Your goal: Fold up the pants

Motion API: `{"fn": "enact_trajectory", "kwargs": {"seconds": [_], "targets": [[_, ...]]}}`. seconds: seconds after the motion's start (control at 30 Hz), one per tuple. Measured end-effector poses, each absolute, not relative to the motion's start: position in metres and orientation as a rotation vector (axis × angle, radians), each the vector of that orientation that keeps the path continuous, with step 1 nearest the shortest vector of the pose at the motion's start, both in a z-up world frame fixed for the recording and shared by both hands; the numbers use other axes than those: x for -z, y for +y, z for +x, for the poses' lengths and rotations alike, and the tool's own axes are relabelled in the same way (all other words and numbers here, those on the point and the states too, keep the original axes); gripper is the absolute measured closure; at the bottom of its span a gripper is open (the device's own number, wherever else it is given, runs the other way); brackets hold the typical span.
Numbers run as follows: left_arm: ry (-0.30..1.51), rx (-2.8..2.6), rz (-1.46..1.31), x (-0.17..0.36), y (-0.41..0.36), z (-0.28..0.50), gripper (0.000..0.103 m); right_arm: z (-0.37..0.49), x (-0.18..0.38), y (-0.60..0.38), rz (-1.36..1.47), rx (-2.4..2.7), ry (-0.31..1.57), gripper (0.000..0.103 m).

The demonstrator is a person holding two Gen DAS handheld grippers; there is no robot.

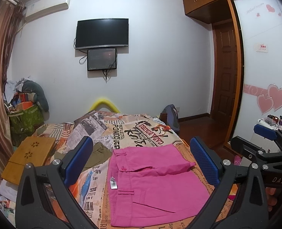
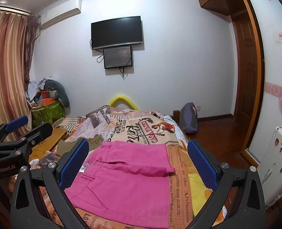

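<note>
From my seat I see the pink pants (image 1: 150, 183) lying folded and flat on the bed (image 1: 122, 131), on its newspaper-print cover, waistband to the left and a white label (image 1: 113, 182) showing there; one layer lies doubled over across the upper part, its edge running toward the right. My left claw (image 1: 143, 164) hangs above them, spread wide with nothing between the blue pads (image 1: 78, 160); my right claw (image 2: 138, 168) is likewise wide and empty over the same cloth, touching nothing. Each wrist view catches the other claw at its edge. An olive garment (image 1: 99, 152) lies crumpled just beside the pants' upper left corner; a bamboo lap tray (image 1: 26, 156) sits further left on the bed; a dark television (image 1: 102, 33) hangs on the far wall.
</note>
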State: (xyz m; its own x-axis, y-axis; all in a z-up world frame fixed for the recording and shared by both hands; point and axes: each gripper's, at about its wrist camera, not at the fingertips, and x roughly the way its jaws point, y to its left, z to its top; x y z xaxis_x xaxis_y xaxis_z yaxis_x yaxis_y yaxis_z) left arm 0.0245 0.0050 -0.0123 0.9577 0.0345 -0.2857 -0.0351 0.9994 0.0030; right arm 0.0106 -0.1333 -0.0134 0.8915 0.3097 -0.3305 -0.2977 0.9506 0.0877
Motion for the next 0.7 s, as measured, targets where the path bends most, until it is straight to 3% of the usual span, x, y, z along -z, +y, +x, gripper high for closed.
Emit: {"fn": "enact_trajectory", "kwargs": {"seconds": [0.3, 0.7], "targets": [[0.406, -0.066, -0.019, 0.043, 0.021, 0.066, 0.0, 0.038, 0.038, -0.143, 0.03, -0.265, 0.435, 0.0], [0.692, -0.101, -0.032, 0.131, 0.058, 0.15, 0.0, 0.096, 0.112, -0.153, -0.063, -0.175, 0.626, 0.0]]}}
